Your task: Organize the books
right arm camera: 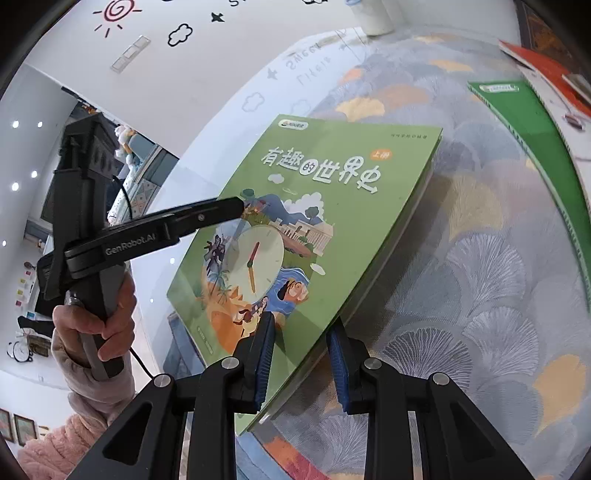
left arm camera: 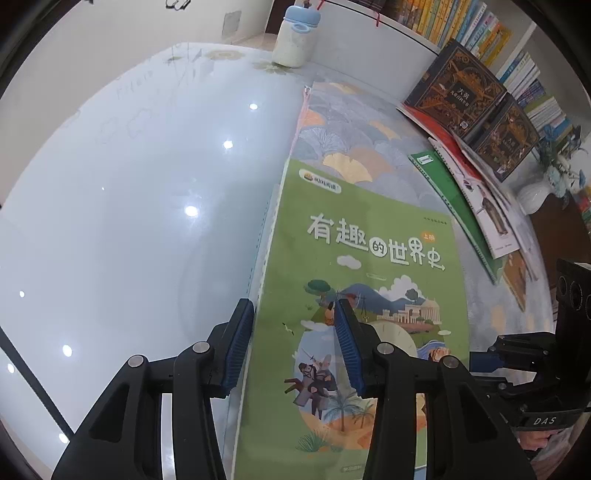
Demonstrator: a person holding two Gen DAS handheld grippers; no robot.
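Observation:
A green picture book (left arm camera: 354, 280) with white Chinese title lettering is held tilted above the patterned tablecloth (right arm camera: 480, 258), with thinner volumes stacked under it. My left gripper (left arm camera: 295, 343) is shut on the stack's left edge, one blue pad on the cover and the other at the outer side. My right gripper (right arm camera: 301, 362) is shut on the near right corner of the book (right arm camera: 332, 206), one pad on top and one beneath. A finger (right arm camera: 221, 211) of the left gripper reaches onto the cover from the left. The stack throws a shadow on the cloth.
A green spiral notebook (left arm camera: 454, 206), a red book and two dark ornate books (left arm camera: 454, 92) lean at the back right below a shelf of books (left arm camera: 480, 33). A blue-lidded jar (left arm camera: 295, 37) stands at the back. A white vase (left arm camera: 532, 195) stands right. Glossy white tabletop (left arm camera: 147, 184) spreads left.

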